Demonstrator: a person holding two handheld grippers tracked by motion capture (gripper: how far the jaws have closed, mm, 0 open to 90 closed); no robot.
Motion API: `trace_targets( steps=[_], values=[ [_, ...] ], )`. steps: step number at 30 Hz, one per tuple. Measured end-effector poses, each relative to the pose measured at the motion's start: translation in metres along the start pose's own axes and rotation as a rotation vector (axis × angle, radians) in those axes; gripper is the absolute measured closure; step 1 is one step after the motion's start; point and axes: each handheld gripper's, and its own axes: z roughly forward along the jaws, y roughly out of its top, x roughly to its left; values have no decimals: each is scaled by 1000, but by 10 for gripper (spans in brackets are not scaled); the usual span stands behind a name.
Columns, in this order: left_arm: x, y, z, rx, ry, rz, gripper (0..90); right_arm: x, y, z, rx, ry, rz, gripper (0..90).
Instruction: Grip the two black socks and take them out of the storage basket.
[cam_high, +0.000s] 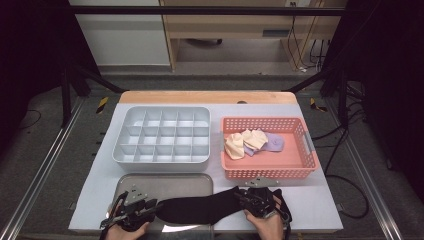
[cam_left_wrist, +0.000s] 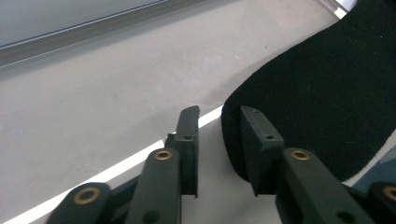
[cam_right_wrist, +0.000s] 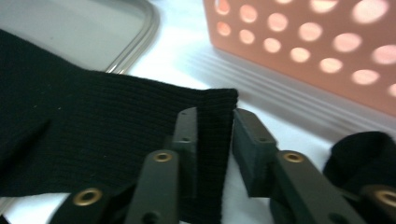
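Note:
A long black sock (cam_high: 192, 209) lies flat across the front of a metal tray (cam_high: 165, 176) and onto the white mat. My left gripper (cam_high: 154, 206) is at its left end and my right gripper (cam_high: 240, 198) at its right end. In the left gripper view the jaws (cam_left_wrist: 219, 116) stand apart, with the sock's rounded end (cam_left_wrist: 317, 93) against the right jaw and only its edge in the gap. In the right gripper view the jaws (cam_right_wrist: 212, 114) are parted too. The ribbed cuff (cam_right_wrist: 93, 140) lies between them, and the pads do not press on it.
A grey divided organizer (cam_high: 160, 135) stands behind the tray. To its right is an orange perforated basket (cam_high: 270, 167) with cream socks (cam_high: 245, 142) and a lilac one (cam_high: 274, 143). The basket wall (cam_right_wrist: 303, 46) is close ahead of the right gripper. The table's front edge is just below both hands.

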Motion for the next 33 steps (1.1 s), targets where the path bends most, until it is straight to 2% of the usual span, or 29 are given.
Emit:
trace_targets(
  steps=[4, 7, 9, 11, 12, 13, 14, 16, 20, 21, 25, 29, 33],
  values=[
    [-3, 0, 3, -9, -3, 23, 845, 3, 2, -2, 7, -2, -13, 863],
    [-6, 4, 5, -54, 12, 42, 862, 2, 6, -8, -17, -19, -5, 868],
    [-9, 7, 7, -85, 4, 59, 862, -2, 9, -12, -38, -56, -4, 867],
    [-12, 9, 13, -85, 10, 77, 859, -5, 9, -14, -48, -90, 11, 863],
    [-15, 8, 19, -62, 22, 97, 853, -8, 8, -13, -35, -94, 18, 857],
    [-15, 8, 19, -62, 22, 97, 815, -8, 8, -13, -35, -94, 18, 857],
    [-15, 7, 19, -70, 25, 102, 815, -10, 7, -9, -16, -93, 31, 829],
    [-14, 7, 16, -77, 32, 90, 726, -11, 6, -8, -19, -90, 33, 779],
    [-10, 8, 13, -98, 39, 69, 616, -16, 11, -24, -120, -56, 46, 710],
    [-8, 9, 10, -119, 35, 56, 598, -18, 12, -30, -150, -54, 47, 704],
    [-7, 12, 4, -164, 15, 44, 551, -27, 11, -48, -194, -58, 69, 697],
    [-5, 14, 0, -180, -11, 19, 520, -38, 6, -59, -196, -71, 90, 694],
    [-5, 14, 0, -184, -23, 16, 505, -45, 2, -62, -184, -78, 101, 681]
  ],
)
